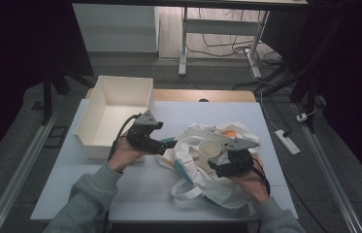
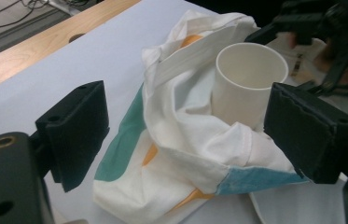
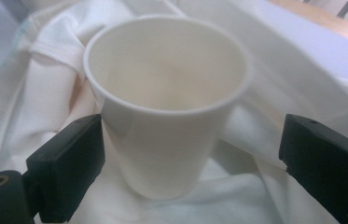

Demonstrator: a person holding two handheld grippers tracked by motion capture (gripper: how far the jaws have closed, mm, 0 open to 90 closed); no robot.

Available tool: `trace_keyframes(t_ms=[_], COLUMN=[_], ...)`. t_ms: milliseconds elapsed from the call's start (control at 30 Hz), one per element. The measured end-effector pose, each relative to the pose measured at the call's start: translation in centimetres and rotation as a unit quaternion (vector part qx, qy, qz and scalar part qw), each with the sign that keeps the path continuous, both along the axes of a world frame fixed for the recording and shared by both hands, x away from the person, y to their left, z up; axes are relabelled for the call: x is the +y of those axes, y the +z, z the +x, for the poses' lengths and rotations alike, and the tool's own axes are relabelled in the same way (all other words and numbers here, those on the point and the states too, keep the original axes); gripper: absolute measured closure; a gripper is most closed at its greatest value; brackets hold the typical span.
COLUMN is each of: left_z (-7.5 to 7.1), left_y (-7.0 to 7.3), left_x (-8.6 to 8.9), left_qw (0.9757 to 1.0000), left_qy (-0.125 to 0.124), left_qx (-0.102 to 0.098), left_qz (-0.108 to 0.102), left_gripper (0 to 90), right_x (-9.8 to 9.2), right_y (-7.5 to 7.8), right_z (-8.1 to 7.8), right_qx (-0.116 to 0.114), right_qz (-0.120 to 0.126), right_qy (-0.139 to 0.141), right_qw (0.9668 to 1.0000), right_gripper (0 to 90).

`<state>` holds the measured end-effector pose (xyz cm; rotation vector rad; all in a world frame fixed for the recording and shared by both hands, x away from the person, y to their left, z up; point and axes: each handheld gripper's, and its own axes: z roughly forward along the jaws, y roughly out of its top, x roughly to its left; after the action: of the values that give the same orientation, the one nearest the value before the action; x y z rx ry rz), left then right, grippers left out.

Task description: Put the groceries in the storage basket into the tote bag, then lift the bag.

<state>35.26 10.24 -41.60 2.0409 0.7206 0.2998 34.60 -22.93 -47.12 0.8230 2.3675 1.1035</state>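
A white paper cup [image 1: 209, 148] [image 2: 248, 79] [image 3: 167, 116] stands upright inside a crumpled white cloth bag [image 1: 203, 182] [image 2: 181, 135] [image 3: 36, 93] with teal and orange patches. My right gripper [image 1: 217, 166] [image 3: 195, 158] is open around the cup. Its left jaw sits close against the cup's wall and its right jaw stands well apart from it. My left gripper [image 1: 168, 145] [image 2: 190, 123] is open at the bag's left side, with bunched cloth lying between its wide jaws. The other gripper [image 2: 321, 28] shows dark and blurred behind the cup in the left gripper view.
An empty white box [image 1: 115, 111] stands at the back left of the white table [image 1: 135, 194], just behind my left hand. A wooden strip [image 1: 203, 94] runs along the far edge. Cables and a power strip [image 1: 287, 141] lie on the floor to the right.
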Motion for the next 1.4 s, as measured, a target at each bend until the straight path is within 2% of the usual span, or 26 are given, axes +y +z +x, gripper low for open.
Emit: trace_keyframes(t_ms=[133, 267, 533, 933, 1233, 1400], left_z=[-0.7, -1.3, -2.1, -2.6, -2.4, -2.1], left_y=[0.1, -0.2, -0.6, -1.3, -1.6, -1.7], left_x=[0.0, 0.1, 0.8, 1.6, 0.8, 0.0], left_qw=[1.0000, 0.9999, 1.0000, 0.9996, 0.9992, 0.9988], left_qy=[0.002, 0.005, 0.007, 0.029, 0.038, 0.047], left_qx=[-0.006, -0.010, -0.001, 0.004, 0.008, 0.014], left_qz=[-0.003, 0.003, -0.001, 0.001, 0.006, -0.001], left_gripper=[15.7, 17.2, 18.8, 19.7, 19.9, 21.5], right_x=[-1.0, -1.9, -3.1, -4.7, -4.9, -5.0], right_y=[0.6, 0.9, 1.3, 1.6, 1.5, 1.5], right_z=[-0.6, -1.2, -2.1, -2.5, -2.8, -2.7], right_qx=[-0.011, -0.019, -0.034, -0.049, -0.054, -0.053], right_qz=[0.017, 0.028, 0.049, 0.055, 0.044, 0.042], right_qy=[-0.005, -0.004, -0.006, -0.024, -0.033, -0.037], right_qw=[0.9998, 0.9994, 0.9982, 0.9970, 0.9970, 0.9970], right_gripper=[8.3, 10.4, 15.3, 20.5, 22.2, 23.2])
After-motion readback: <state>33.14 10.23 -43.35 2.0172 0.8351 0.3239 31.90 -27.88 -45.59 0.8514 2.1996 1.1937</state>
